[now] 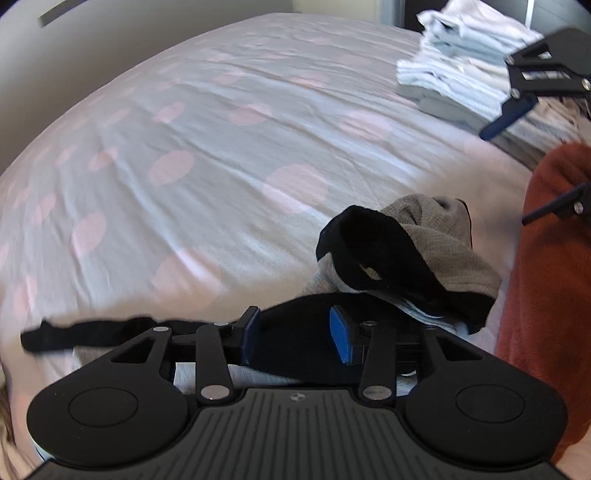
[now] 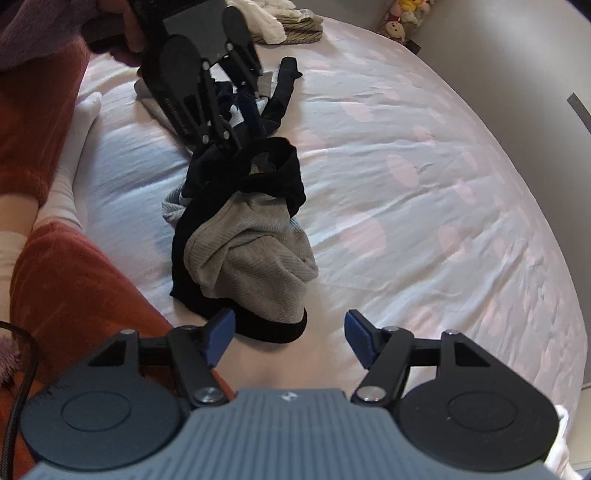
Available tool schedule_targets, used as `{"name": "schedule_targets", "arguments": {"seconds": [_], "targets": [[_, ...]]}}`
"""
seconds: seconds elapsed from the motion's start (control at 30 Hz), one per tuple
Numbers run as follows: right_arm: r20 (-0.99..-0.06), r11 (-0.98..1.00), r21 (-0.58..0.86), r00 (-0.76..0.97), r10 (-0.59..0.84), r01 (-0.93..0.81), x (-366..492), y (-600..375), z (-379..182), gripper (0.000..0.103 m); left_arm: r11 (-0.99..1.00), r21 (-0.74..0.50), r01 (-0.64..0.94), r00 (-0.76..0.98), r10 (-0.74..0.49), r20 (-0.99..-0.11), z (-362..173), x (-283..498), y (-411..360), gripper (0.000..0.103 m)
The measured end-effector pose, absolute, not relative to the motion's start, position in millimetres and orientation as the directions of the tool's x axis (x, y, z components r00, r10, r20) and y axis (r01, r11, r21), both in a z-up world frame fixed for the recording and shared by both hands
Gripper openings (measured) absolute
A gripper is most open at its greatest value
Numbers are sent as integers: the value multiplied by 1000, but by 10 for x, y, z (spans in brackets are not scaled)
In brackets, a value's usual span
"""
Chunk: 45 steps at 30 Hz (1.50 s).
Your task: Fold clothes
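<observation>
A crumpled grey garment with black trim [image 1: 436, 254] [image 2: 258, 258] lies on the pale sheet with pink dots [image 1: 184, 147]. One black strap of it [image 1: 92, 334] trails to the left. My left gripper [image 1: 295, 334] [image 2: 240, 129] points down over the garment's black end. Its blue pads stand apart, black cloth lies between them, and neither pad presses on it. My right gripper [image 2: 290, 336] [image 1: 504, 177] hangs open at the garment's near end. Its left finger [image 2: 221, 332] is right beside the black hem, and only sheet shows between the jaws.
A stack of folded pale clothes [image 1: 461, 66] sits at the far right of the bed. Unfolded laundry [image 2: 291, 22] and plush toys [image 2: 402, 18] lie at the far edge. A person's rust-red fleece [image 2: 74, 280] and white sock [image 2: 66, 184] border the garment.
</observation>
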State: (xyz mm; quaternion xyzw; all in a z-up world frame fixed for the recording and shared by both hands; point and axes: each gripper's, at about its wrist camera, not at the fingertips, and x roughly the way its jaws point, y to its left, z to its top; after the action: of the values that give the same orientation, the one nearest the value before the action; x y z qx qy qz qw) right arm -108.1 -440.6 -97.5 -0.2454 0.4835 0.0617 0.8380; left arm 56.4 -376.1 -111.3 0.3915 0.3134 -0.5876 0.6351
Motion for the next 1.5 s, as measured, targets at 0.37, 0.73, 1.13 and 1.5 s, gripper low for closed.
{"name": "schedule_targets", "arguments": {"seconds": [0.37, 0.73, 1.13, 1.5], "targets": [[-900, 879, -226, 435, -24, -420, -759, -4511, -1336, 65, -271, 154, 950, -4, -503, -864, -1352, 465, -4292, 43], [-890, 954, -146, 456, -12, -261, -724, -4670, -1484, 14, -241, -77, 967, -195, -514, -836, -1430, 404, -4500, 27], [-762, 986, -132, 646, -37, -99, -975, -4528, -887, 12, -213, -2, 977, -136, -615, -776, -967, 80, -4117, 0], [-525, 960, -278, 830, -186, 39, -1152, -4121, 310, 10, 85, 103, 991, 129, -807, -576, 330, 317, -3413, 0]]}}
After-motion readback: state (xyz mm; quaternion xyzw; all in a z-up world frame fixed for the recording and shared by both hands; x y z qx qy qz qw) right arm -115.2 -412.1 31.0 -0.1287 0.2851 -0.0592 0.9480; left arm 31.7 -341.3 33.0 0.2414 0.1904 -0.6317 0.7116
